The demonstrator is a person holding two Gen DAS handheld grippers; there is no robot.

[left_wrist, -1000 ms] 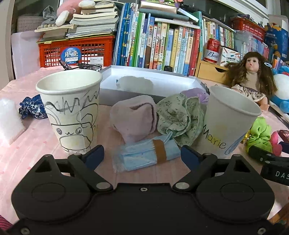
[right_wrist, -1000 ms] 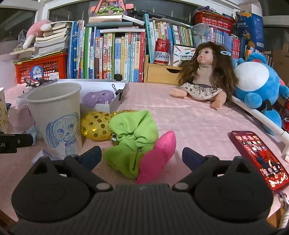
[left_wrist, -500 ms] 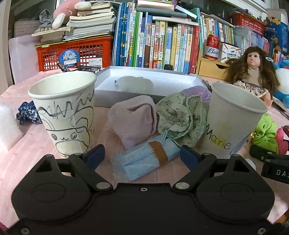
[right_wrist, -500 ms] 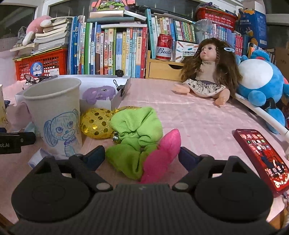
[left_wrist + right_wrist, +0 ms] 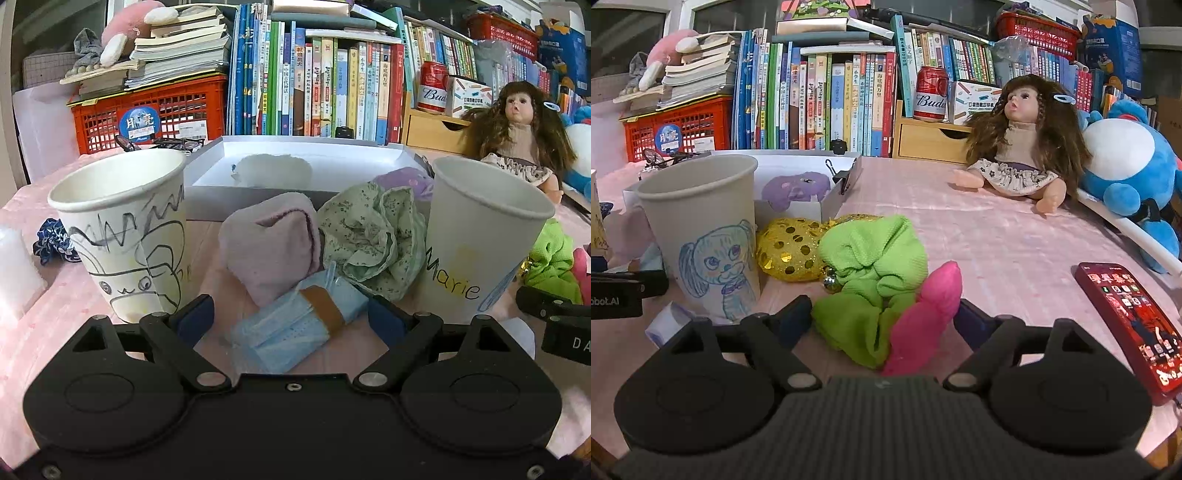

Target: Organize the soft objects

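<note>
Right wrist view: the right gripper (image 5: 882,317) has narrowed since a second ago and its jaws are closing around the green scrunchie (image 5: 871,280) and pink sock (image 5: 931,314), which lie between the fingers on the pink tablecloth (image 5: 997,236); the pads sit right at the fabric without visibly squeezing it. The dog-drawn cup (image 5: 701,236) stands just left. In the left wrist view, the left gripper (image 5: 291,317) is spread wide as before, now slightly nearer the folded blue mask (image 5: 295,328) lying loose between its fingers, with the mauve cloth (image 5: 273,243) and floral cloth (image 5: 373,236) behind it.

Black grippers (image 5: 291,317) (silver screws), blue fingers (image 5: 796,317), round housings.
</note>
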